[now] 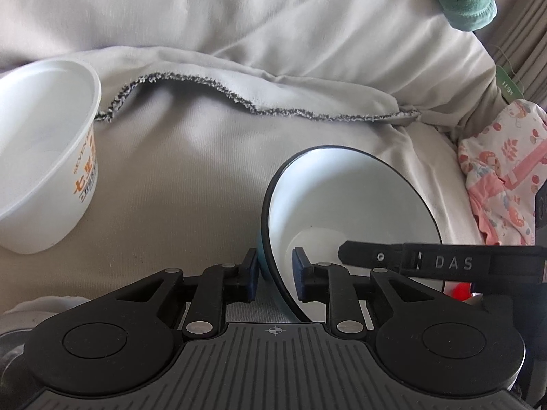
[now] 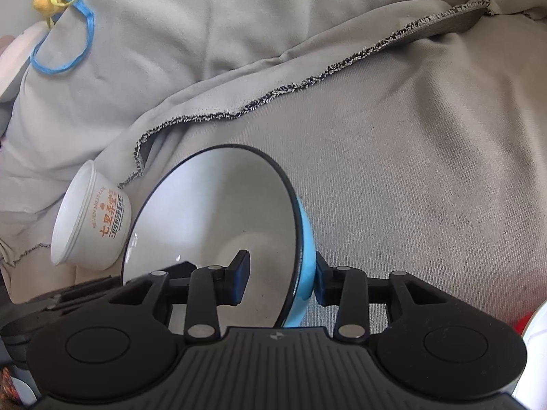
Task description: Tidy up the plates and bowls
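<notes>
Fingers first: left gripper (image 1: 273, 275) straddles the rim of the blue bowl (image 1: 348, 205), one pad outside the wall, one inside; the inner pad looks slightly off the glaze, so whether it's actually clamped can't be told. Right gripper (image 2: 282, 278) straddles the opposite rim of the same bowl (image 2: 218, 225), outer pad touching the blue wall, inner pad standing clear inside, so it reads as parted, not pinching. Right gripper's arm crosses the lower right of the left view. Largest thing is the grey cloth (image 1: 212, 177), rumpled, with a frayed hem running across mid-frame in both views; soft, uneven support. Blue bowl sits lower centre in both views, tipped up on edge, white interior facing the cameras. Looks like glazed ceramic: stiff, fairly heavy, slick, chippable. Judgement: take it across the rim wall, pads square, firm squeeze, since a tilted glazed wall could slide out. White plastic cup-bowl (image 1: 44, 157) at left edge of the left view, lying on its side left of the blue bowl in the right view (image 2: 92, 218), with orange print; light, flexible, rim grip fine.
</notes>
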Action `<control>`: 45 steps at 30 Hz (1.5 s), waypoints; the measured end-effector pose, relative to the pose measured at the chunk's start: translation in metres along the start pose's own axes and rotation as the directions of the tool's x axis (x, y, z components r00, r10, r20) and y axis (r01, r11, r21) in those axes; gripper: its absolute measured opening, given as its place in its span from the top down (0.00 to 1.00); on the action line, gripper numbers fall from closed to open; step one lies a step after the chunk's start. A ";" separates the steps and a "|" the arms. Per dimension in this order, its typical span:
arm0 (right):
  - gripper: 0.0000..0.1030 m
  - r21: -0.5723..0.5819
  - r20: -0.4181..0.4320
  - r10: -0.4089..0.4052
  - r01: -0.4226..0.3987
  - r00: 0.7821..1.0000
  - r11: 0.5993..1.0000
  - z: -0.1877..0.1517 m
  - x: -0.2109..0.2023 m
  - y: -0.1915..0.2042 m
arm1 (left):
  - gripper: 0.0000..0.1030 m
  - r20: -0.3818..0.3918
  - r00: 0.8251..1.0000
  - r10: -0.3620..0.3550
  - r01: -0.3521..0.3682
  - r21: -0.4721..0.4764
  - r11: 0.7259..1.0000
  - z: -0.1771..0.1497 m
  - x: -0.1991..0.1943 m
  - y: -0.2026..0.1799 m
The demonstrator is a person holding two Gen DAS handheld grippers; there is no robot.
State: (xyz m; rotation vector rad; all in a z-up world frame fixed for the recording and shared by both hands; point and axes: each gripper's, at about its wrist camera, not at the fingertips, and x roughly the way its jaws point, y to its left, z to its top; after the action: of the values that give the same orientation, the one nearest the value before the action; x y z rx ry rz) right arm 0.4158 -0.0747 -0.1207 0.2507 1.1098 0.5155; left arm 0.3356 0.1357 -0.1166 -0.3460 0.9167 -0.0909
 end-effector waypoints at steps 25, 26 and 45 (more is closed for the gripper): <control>0.61 -0.049 -0.008 0.020 -0.020 1.000 0.999 -0.007 0.003 0.004 | 0.77 -0.026 1.000 -0.011 0.010 -0.053 0.999 0.001 0.015 0.011; 0.61 -0.049 -0.007 0.020 -0.020 1.000 0.999 -0.008 0.003 0.004 | 0.77 -0.029 1.000 -0.002 0.000 -0.042 0.999 0.000 0.016 0.008; 0.62 -0.173 0.225 0.143 -0.105 0.964 0.979 -0.043 -0.110 0.040 | 0.76 0.158 0.984 -0.085 0.087 -0.008 0.996 -0.017 -0.112 -0.022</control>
State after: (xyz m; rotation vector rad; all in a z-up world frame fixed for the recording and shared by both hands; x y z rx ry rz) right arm 0.3285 -0.1002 -0.0351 0.2356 0.8193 0.6656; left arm 0.2554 0.1357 -0.0340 -0.4012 0.7463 -0.1343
